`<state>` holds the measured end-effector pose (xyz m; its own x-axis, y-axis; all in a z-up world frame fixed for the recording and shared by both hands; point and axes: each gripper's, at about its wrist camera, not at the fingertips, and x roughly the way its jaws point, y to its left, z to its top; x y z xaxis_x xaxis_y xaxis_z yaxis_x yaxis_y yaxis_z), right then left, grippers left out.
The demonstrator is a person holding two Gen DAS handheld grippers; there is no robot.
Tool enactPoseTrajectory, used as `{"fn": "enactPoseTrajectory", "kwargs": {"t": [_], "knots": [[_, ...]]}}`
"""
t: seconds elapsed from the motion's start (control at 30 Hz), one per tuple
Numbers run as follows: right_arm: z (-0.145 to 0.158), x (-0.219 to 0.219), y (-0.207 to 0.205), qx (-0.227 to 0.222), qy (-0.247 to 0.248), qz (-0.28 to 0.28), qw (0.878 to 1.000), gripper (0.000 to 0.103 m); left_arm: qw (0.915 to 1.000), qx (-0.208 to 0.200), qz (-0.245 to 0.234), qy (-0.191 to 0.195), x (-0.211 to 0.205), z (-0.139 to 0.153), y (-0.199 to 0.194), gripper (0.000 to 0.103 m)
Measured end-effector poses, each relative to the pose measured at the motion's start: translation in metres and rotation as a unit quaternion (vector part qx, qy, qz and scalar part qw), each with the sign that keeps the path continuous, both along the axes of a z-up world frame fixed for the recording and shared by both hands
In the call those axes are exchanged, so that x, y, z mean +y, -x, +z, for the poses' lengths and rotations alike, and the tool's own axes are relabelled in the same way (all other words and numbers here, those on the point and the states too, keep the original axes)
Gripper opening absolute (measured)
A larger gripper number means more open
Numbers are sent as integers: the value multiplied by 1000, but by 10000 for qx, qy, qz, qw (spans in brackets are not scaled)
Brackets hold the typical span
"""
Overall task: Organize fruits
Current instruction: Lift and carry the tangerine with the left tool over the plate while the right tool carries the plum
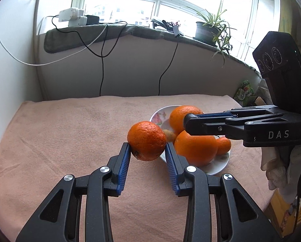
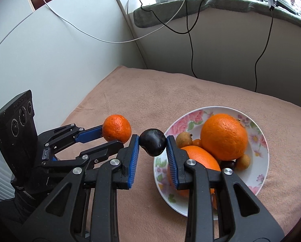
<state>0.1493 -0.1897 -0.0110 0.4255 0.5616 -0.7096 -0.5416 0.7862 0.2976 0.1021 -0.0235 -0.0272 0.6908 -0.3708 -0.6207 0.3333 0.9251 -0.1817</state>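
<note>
My left gripper (image 1: 147, 146) is shut on a small orange (image 1: 146, 140), held above the pink cloth just left of the floral plate (image 1: 217, 166); it also shows in the right wrist view (image 2: 116, 130). My right gripper (image 2: 152, 140) is shut on a dark plum (image 2: 152, 144) at the plate's left rim (image 2: 257, 183). On the plate lie two large oranges (image 2: 224, 136) (image 2: 200, 157) and several small yellow-brown fruits (image 2: 183, 138). In the left wrist view the right gripper (image 1: 187, 122) reaches in from the right over the plate, and the plum is hidden.
A pink cloth (image 1: 73, 133) covers the table. White walls close off the left and back. A windowsill (image 1: 118, 30) above holds chargers, hanging cables and a potted plant (image 1: 211, 28). Bags and boxes (image 1: 245, 93) sit off the table's right edge.
</note>
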Motion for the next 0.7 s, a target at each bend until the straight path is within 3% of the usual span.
{"fn": "enactPoseTrajectory", "kwargs": {"t": [0.37,0.7], "knots": [[-9,-60,-3,-13,11,-625,9980,29,9995,53,-311,16,-39,-2,-30,34],[-21,-68,-10,42,61,-768,9970,29,9990,19,-429,-119,-55,-1,-42,35]]}}
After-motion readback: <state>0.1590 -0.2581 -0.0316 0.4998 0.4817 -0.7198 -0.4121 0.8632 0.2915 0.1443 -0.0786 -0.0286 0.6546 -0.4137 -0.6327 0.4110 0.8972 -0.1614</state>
